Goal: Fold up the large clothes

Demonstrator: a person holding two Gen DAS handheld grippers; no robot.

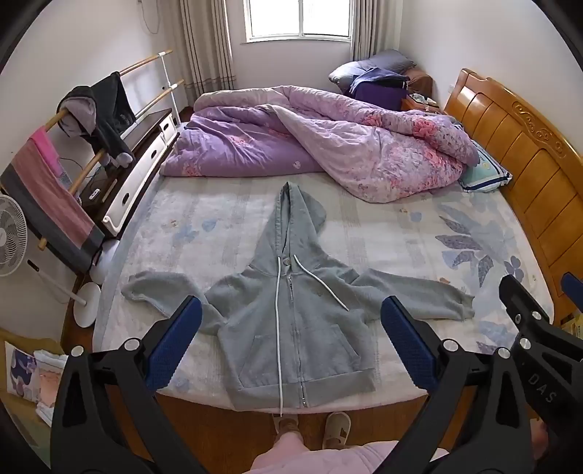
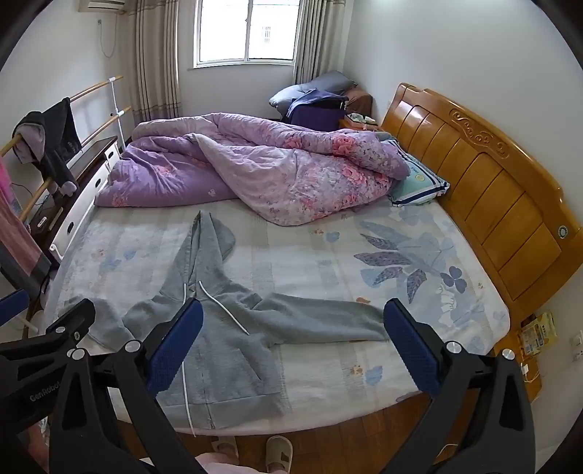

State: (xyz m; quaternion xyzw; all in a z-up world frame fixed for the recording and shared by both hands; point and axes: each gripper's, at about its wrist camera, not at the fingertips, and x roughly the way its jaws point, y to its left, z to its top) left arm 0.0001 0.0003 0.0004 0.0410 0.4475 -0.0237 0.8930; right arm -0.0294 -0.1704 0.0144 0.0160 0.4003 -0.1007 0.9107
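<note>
Nearest, slippered feet (image 1: 313,426) on wooden floor at the bed's edge. Just above, left gripper (image 1: 291,342) and right gripper (image 2: 293,344), both spread wide, pinching nothing, tilted down over the mattress. Beyond, grey zip hoodie (image 1: 291,317) flat on floral sheet (image 1: 419,233), sleeves out, hood away. Farther, rumpled purple quilt (image 1: 328,146), wooden headboard (image 1: 517,156), window (image 1: 298,18).
</note>
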